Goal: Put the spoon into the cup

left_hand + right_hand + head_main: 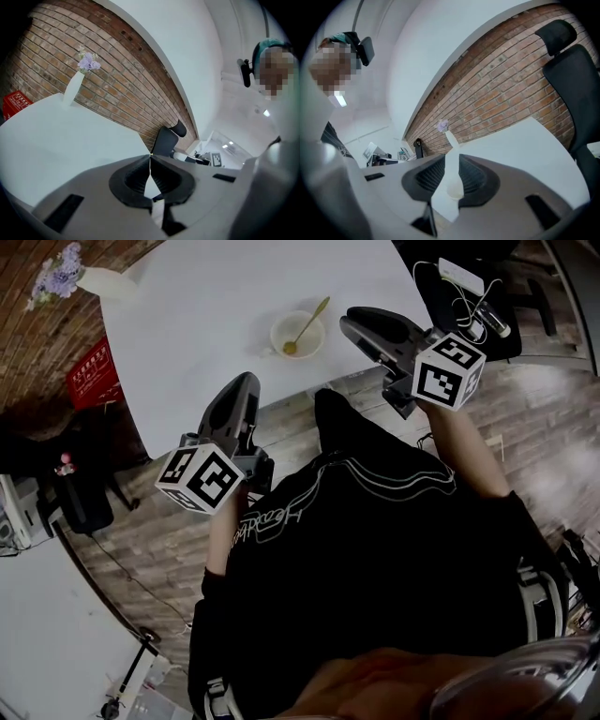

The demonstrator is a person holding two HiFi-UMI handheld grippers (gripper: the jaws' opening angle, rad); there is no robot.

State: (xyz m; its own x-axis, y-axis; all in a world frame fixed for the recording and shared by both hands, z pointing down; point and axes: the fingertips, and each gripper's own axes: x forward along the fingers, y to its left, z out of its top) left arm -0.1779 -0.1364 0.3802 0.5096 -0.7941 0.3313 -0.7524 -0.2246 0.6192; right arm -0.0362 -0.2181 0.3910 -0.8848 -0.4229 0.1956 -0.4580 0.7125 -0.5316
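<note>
Nearest is the person's dark shirt [375,559]. Beyond it, on the white bench [206,315], the spoon [307,324] already stands in the cup [297,334], its handle leaning to the far right. The right claw [352,320], a little apart and empty, is the nearer 1; the cup lies just left of it. The left claw [246,381] is closed on nothing.

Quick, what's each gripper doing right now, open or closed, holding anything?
Left gripper: closed, tips touching, holding nothing.
Right gripper: open, holding nothing.
</note>
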